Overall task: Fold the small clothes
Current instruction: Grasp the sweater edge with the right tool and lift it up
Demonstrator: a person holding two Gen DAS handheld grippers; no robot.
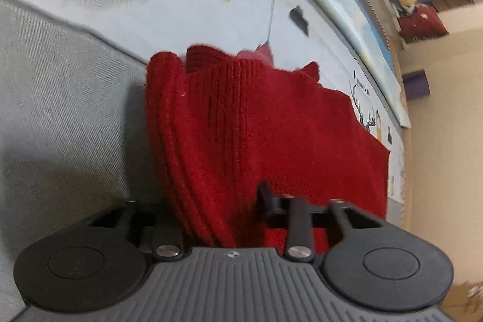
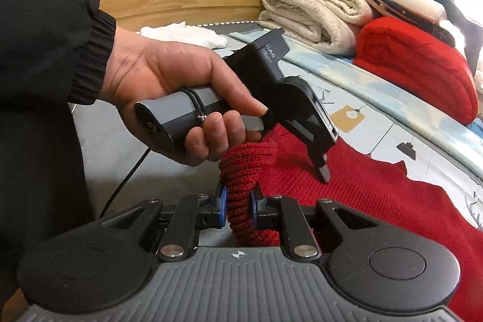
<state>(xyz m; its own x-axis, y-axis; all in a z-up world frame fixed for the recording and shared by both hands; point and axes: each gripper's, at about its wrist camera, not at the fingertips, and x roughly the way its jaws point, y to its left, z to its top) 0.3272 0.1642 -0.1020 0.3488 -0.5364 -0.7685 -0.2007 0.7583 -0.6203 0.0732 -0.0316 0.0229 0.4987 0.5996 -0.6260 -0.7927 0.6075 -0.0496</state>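
Red knit sweater bunches in your right tool, clamped on its ribbed edge; your left tool straddles cloth, grip unclear, so lift both evenly.

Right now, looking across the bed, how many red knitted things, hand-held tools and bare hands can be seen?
Red knitted things: 2 (red jumper spread on the bed, folded red knit by the pile)
Hand-held tools: 2 (left tool, right tool)
Bare hands: 1 (hand gripping the left tool)
Total: 5
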